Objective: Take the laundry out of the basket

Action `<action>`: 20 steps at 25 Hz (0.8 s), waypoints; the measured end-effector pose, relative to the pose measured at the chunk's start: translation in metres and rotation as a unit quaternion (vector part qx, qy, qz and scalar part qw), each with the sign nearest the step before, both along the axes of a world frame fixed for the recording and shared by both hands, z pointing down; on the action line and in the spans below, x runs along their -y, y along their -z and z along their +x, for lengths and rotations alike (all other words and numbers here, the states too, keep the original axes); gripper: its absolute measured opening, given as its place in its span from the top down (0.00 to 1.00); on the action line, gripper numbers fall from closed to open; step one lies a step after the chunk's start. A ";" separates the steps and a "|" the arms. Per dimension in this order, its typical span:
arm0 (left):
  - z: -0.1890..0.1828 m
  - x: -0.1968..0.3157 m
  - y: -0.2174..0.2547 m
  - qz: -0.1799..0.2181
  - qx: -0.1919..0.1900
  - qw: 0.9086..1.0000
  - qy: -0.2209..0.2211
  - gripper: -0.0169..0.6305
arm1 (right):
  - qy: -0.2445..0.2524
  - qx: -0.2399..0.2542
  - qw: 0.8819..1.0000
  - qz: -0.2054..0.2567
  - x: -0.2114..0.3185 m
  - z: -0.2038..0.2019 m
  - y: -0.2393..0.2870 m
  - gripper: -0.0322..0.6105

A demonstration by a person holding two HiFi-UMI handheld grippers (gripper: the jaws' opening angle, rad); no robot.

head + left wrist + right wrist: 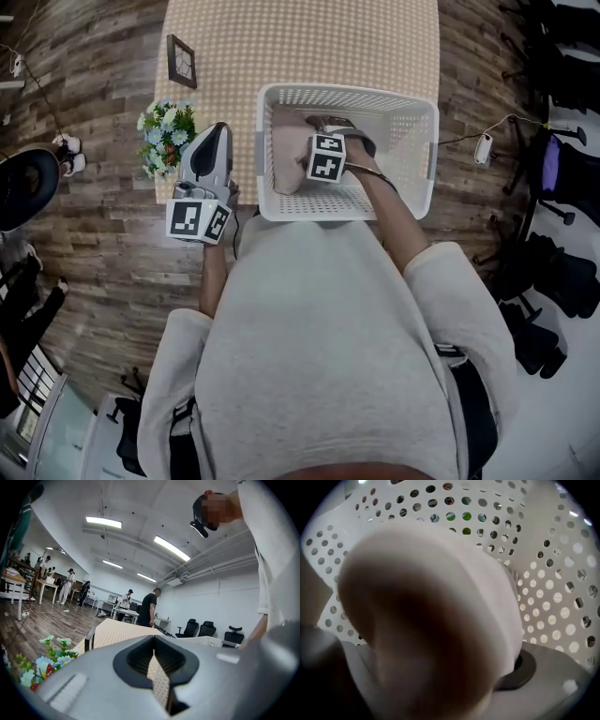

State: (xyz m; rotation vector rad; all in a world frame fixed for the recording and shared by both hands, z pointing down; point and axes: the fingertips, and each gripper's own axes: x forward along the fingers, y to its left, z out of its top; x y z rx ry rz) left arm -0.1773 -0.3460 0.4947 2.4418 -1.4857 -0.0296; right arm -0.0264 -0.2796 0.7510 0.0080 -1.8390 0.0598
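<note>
A white perforated basket (347,91) stands on the table's near end. Pale pink laundry (286,155) lies in its left half. My right gripper (330,125) reaches down into the basket, right at that cloth. In the right gripper view the laundry (431,611) bulges between the wide-spread jaws and fills most of the picture, with the basket wall (553,573) behind it. I cannot see the pads pressing on it. My left gripper (217,128) is held left of the basket, outside it, jaws together and nothing in them (154,641).
The table (300,37) has a checked cloth. A bunch of artificial flowers (166,131) and a small picture frame (181,60) stand left of the basket. Dark office chairs (562,272) crowd the right side. The floor is wood planks.
</note>
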 end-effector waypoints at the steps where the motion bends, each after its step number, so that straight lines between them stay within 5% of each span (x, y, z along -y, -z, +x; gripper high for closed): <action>1: 0.000 0.000 0.000 0.000 0.000 1.000 0.000 0.96 | 0.000 0.004 1.000 -0.003 0.000 0.000 0.000 0.09; 5: 0.005 0.000 0.003 0.003 -0.002 1.000 -0.002 0.96 | -0.002 0.000 1.000 -0.006 -0.004 0.000 0.003 0.14; 8: 0.006 0.003 0.007 0.010 -0.002 1.000 -0.002 0.96 | -0.010 -0.010 1.000 -0.008 -0.010 0.000 0.009 0.53; 9: 0.006 0.003 0.009 0.012 -0.003 1.000 -0.002 0.96 | -0.014 -0.011 1.000 -0.008 -0.013 0.000 0.009 0.56; 20: 0.009 0.000 0.024 0.029 -0.003 1.000 0.002 0.96 | -0.028 0.019 0.999 0.036 -0.005 0.003 0.031 0.67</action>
